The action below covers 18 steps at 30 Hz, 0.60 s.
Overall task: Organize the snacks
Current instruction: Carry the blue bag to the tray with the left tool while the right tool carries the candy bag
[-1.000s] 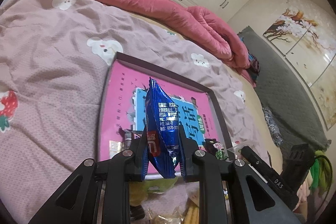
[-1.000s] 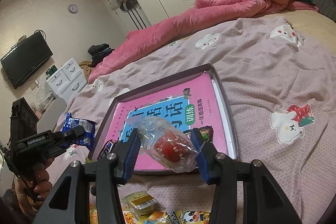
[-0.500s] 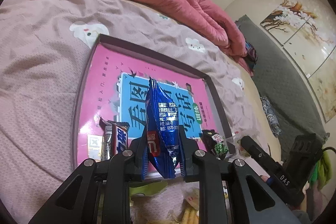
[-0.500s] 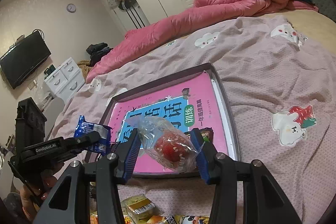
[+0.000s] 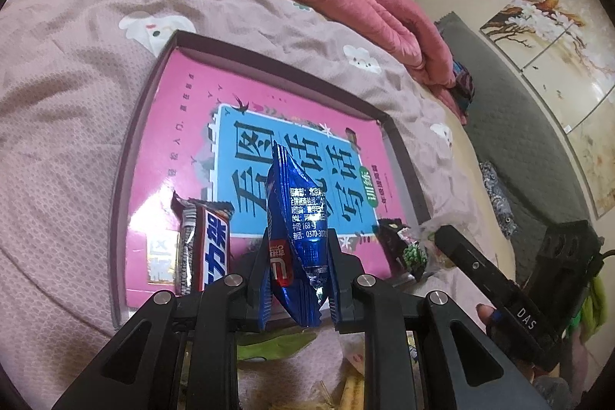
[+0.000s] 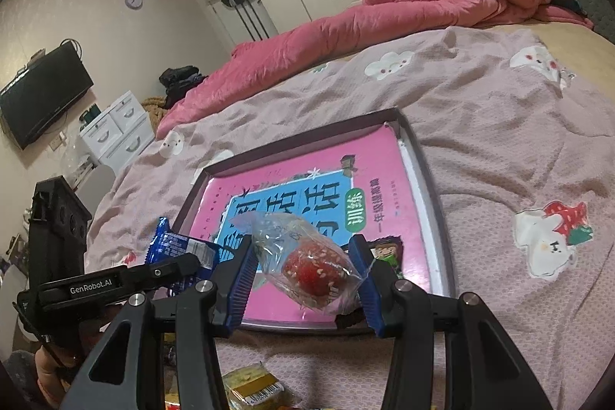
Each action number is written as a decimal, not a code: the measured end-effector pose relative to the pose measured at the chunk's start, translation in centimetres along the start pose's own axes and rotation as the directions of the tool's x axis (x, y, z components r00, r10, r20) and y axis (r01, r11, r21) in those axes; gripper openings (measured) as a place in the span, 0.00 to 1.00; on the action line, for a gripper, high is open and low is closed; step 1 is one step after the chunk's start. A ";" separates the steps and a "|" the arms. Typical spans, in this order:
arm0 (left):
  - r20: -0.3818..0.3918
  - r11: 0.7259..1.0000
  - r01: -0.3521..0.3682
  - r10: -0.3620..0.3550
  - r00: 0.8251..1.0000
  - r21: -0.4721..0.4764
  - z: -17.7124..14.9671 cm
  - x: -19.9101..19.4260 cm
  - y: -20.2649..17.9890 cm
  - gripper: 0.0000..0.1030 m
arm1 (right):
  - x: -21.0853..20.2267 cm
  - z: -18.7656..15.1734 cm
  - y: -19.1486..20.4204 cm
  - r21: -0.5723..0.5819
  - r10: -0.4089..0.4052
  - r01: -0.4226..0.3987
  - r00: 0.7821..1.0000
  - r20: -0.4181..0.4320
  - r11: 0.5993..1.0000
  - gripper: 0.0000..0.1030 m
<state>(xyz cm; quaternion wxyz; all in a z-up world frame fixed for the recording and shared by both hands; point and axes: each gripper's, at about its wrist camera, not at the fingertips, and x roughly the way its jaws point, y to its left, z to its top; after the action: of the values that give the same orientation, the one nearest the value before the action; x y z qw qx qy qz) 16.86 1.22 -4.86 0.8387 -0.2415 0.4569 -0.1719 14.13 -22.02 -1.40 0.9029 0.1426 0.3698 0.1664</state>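
My left gripper is shut on a blue foil snack packet, held upright above the near edge of a dark-rimmed tray lined with a pink book cover. A chocolate bar lies in the tray's near left corner; a dark green-printed snack lies at its near right. My right gripper is shut on a clear bag holding a red sesame-coated sweet, held above the tray's near edge. The left gripper with its blue packet shows at the left of the right wrist view.
The tray sits on a pink bedsheet with a rolled pink duvet behind. Loose snacks lie near me below the grippers, among them a yellow pack. The right gripper's body shows at the right of the left wrist view.
My left gripper has moved forward and right over the tray's near edge with the blue packet; the chocolate bar has come into view. The right gripper has hardly moved.
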 end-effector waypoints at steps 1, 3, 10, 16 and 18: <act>-0.005 1.000 0.000 0.000 1.000 0.002 -0.1 0.2 0.0 0.23 | 0.2 0.0 0.1 -0.006 0.002 -0.002 1.000 -0.006 1.000 0.47; -0.012 1.000 0.003 -0.003 1.000 -0.001 -0.2 0.4 0.0 0.23 | 0.5 -0.2 0.3 -0.015 0.007 -0.007 1.000 -0.016 1.000 0.48; -0.031 1.000 0.006 -0.006 0.999 -0.007 -0.4 1.1 0.2 0.22 | 1.9 -0.6 1.0 -0.036 0.036 -0.039 0.997 -0.067 0.999 0.48; -0.034 1.000 0.000 0.000 0.999 -0.002 -0.5 1.2 0.3 0.22 | 2.6 -0.9 1.4 -0.059 0.023 -0.028 0.996 -0.084 0.998 0.48; -0.034 1.000 -0.002 0.002 0.999 0.002 -0.5 1.2 0.2 0.22 | 2.7 -1.0 1.6 -0.075 0.009 -0.015 0.996 -0.086 0.997 0.48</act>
<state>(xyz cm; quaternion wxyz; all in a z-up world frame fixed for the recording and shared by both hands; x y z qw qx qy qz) 17.12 0.66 -6.03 0.8312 -0.2371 0.4713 -0.1756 14.94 -19.33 -3.14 0.8900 0.1033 0.4006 0.1916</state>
